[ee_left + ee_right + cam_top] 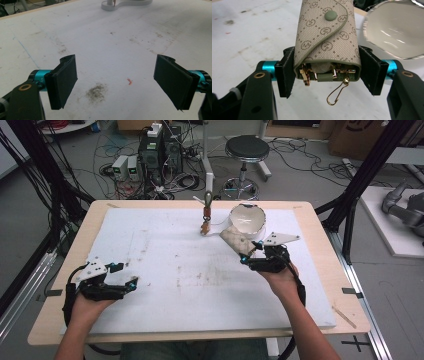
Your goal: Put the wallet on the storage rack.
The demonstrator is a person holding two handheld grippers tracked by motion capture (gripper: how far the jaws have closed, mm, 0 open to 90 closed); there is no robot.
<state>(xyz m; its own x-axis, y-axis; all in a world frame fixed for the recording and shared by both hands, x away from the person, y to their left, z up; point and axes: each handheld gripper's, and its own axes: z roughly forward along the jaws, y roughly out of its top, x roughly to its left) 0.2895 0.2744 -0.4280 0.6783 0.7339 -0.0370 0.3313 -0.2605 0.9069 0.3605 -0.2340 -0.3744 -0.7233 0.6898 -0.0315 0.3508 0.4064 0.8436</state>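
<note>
A broad white board (165, 270), smudged and stained, covers most of the wooden table (65, 255), and a person reaches over it with a gripper in each hand.

Ahead of the right gripper (252, 251) and a little to its right sits a white bowl (246, 217) with a wavy rim; in the right gripper view it gleams just beyond the right jaw (394, 30). Between that gripper's jaws is a beige key pouch (237, 241) printed with a monogram pattern. The jaws press on its two sides, pinching its near end, while the rest of the pouch stretches away from the gripper toward the bowl. The right gripper view shows the flap with its green snap button (330, 16) facing up, and gold key hooks (336, 93) hanging out of the open end right at the jaws.

Farther ahead and to the left of the right gripper stands a small upright stand (207, 212) with something brownish hanging on it; I cannot tell what it is.

The left gripper (125, 277) sits well apart from all of this, low over bare board, its jaws spread wide with nothing between them. Just ahead of them lie a grey smudge (97, 92) and a tiny red fleck (129, 81).
</note>
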